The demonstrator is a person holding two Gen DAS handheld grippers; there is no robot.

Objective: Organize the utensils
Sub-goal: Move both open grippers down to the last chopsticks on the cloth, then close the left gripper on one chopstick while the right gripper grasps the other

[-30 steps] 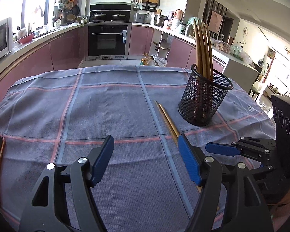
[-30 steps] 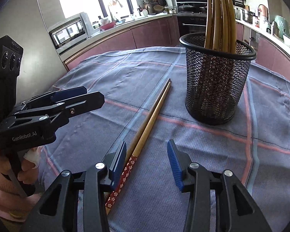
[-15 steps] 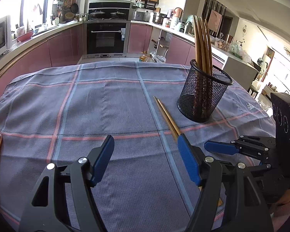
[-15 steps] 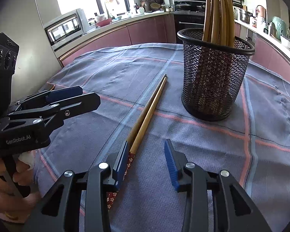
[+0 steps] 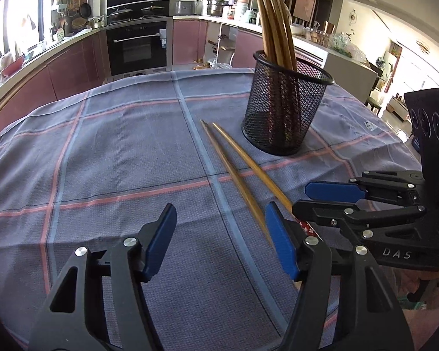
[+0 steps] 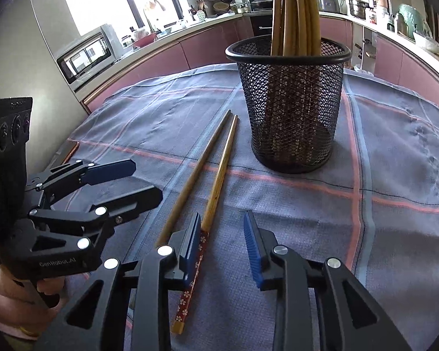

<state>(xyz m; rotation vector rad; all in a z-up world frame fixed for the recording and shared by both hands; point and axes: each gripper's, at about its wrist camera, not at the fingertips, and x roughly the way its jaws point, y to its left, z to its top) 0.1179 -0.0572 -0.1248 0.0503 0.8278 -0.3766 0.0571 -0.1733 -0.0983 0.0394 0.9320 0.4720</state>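
Two wooden chopsticks lie on the checked cloth (image 5: pixel 102 161), left of a black mesh cup (image 5: pixel 284 111) (image 6: pixel 289 122) holding several upright chopsticks (image 5: pixel 275 29). My right gripper (image 6: pixel 222 231) is closing over the near ends. The chopstick with the red flowered end (image 6: pixel 216 187) lies between its jaws, against the left pad and clear of the right pad. The plain chopstick (image 6: pixel 190 175) lies outside its left finger. My left gripper (image 5: pixel 219 228) hangs just left of them, jaws closing, with only cloth between the pads. Each gripper shows in the other's view: right gripper (image 5: pixel 301 198), left gripper (image 6: pixel 146 180).
The table's rounded far edge drops off toward pink kitchen cabinets and an oven (image 5: pixel 137 46). A microwave (image 6: pixel 85 55) stands on the counter at left. A person's hand (image 6: pixel 3 292) holds the left gripper's handle. Bare cloth stretches to the left.
The right jaws have narrowed around the flowered chopstick, and the two chopsticks, once side by side, now splay apart. The left gripper has come lower and closer to them, narrowing slightly.
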